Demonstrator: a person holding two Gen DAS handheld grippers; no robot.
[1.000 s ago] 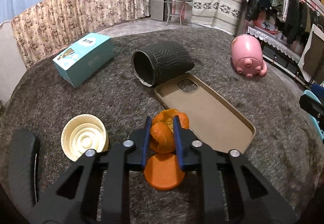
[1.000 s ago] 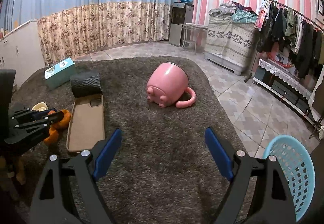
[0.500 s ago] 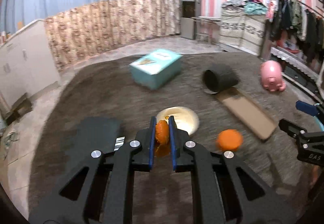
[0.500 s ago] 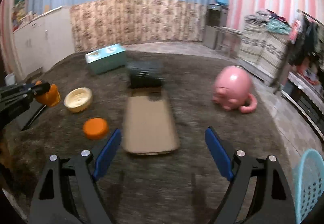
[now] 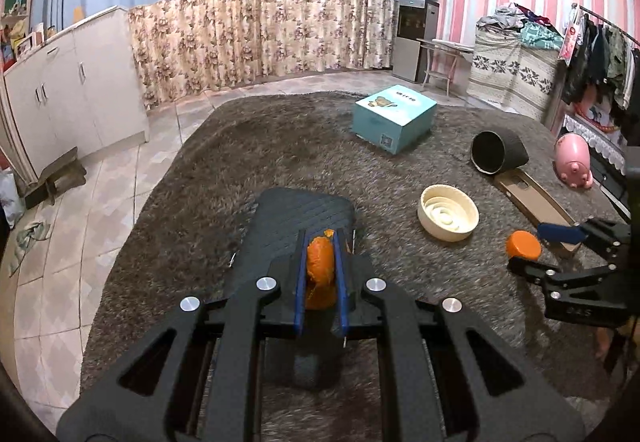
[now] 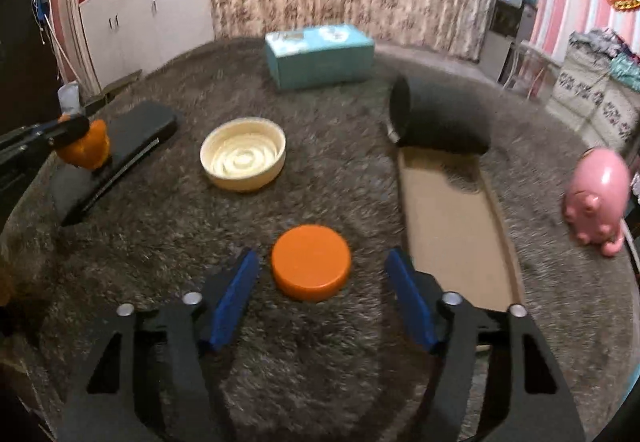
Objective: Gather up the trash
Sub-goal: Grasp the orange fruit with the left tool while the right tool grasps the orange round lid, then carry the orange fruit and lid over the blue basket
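Note:
My left gripper (image 5: 320, 254) is shut on a piece of orange peel (image 5: 319, 268) and holds it just above a black flat tray (image 5: 296, 218) on the grey carpet. The right wrist view has that peel (image 6: 86, 148) at the far left, over the same tray (image 6: 128, 138). An orange round lid (image 6: 311, 262) lies flat on the carpet between the blue pads of my right gripper (image 6: 322, 258). Its jaws are closing, with a gap still showing on each side of the lid. From the left wrist view, the right gripper (image 5: 536, 250) straddles the lid (image 5: 522, 244).
A cream bowl (image 6: 243, 154) sits beyond the lid. A teal box (image 6: 320, 56) stands farther back. A black cup (image 6: 436, 122) lies on its side beside a beige phone case (image 6: 452, 226). A pink pig mug (image 6: 598, 198) lies at the right. Tiled floor and white cabinets (image 5: 68, 90) border the carpet on the left.
My left gripper carried the peel left, away from the phone case, to above the black tray. My right gripper swung left and down to the orange lid, and its jaws narrowed.

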